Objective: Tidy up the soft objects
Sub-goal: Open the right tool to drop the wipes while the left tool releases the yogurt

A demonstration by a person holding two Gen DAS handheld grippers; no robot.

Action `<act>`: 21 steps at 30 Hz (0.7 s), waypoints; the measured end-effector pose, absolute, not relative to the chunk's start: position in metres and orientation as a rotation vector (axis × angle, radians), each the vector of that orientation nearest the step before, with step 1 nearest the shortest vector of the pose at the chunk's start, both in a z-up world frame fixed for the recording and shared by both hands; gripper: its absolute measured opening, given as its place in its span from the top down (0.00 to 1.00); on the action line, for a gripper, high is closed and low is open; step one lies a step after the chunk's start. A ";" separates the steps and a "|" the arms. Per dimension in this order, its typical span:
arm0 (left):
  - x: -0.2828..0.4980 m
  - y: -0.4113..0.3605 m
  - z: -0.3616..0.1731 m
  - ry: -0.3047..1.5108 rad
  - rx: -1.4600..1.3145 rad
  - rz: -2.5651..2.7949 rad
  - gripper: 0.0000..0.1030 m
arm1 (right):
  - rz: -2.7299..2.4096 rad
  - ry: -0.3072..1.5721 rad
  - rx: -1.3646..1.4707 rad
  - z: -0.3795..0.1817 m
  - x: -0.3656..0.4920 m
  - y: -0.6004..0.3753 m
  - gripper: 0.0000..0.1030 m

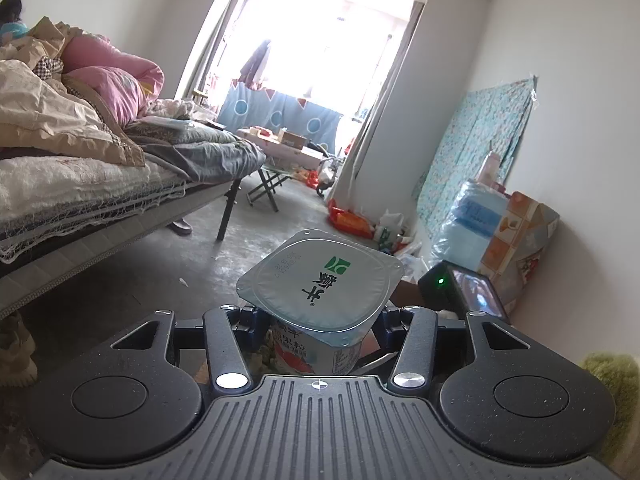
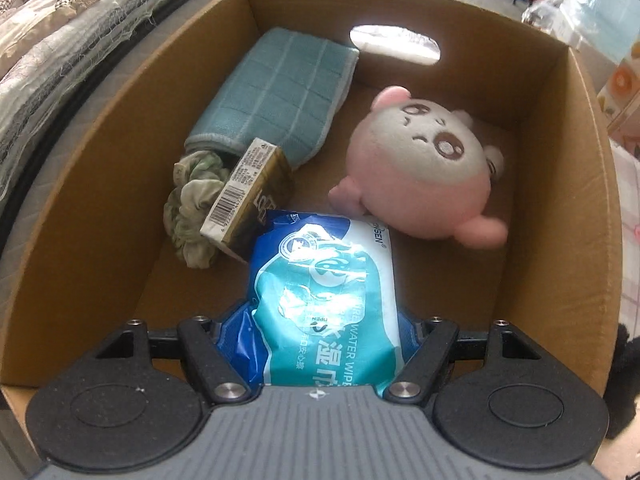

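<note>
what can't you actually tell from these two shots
- Left wrist view: the fingers of the left gripper sit under the yogurt cup; its foil lid hides the contact.
- Right wrist view: the near end of the wet wipes pack is covered by the right gripper.
- Right wrist view: the green cloth is partly under the small carton in the cardboard box.

The left wrist view looks nearly level across the room toward the window [image 1: 320,40], while the right wrist view looks steeply down, close into a cardboard box [image 2: 560,200]; both catch the bed's [image 1: 100,184] edge.
</note>
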State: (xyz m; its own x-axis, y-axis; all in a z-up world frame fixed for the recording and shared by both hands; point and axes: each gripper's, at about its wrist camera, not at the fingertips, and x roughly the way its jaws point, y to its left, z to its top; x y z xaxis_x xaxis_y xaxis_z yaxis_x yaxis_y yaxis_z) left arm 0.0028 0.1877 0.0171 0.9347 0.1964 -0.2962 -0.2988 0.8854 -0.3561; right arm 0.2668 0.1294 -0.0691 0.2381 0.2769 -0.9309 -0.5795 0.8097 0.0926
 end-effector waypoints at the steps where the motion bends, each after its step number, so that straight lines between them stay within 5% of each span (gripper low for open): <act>1: 0.003 0.187 0.017 0.257 -0.410 0.261 0.52 | 0.596 1.194 -0.291 -0.071 0.266 0.130 0.25; 12: 0.001 0.183 0.021 0.271 -0.403 0.272 0.51 | 0.736 1.162 -0.133 -0.041 0.269 0.094 0.21; 21: 0.014 0.161 0.033 0.279 -0.358 0.207 0.51 | 0.869 0.919 -0.044 0.029 0.246 0.013 0.20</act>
State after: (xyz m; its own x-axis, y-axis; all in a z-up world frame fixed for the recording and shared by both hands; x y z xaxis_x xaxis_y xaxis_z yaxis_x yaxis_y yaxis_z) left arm 0.0144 0.1614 0.0333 0.9411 0.1493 -0.3035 -0.2470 0.9163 -0.3151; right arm 0.2459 0.0135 0.0294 0.3016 0.6374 -0.7090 -0.6724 0.6695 0.3158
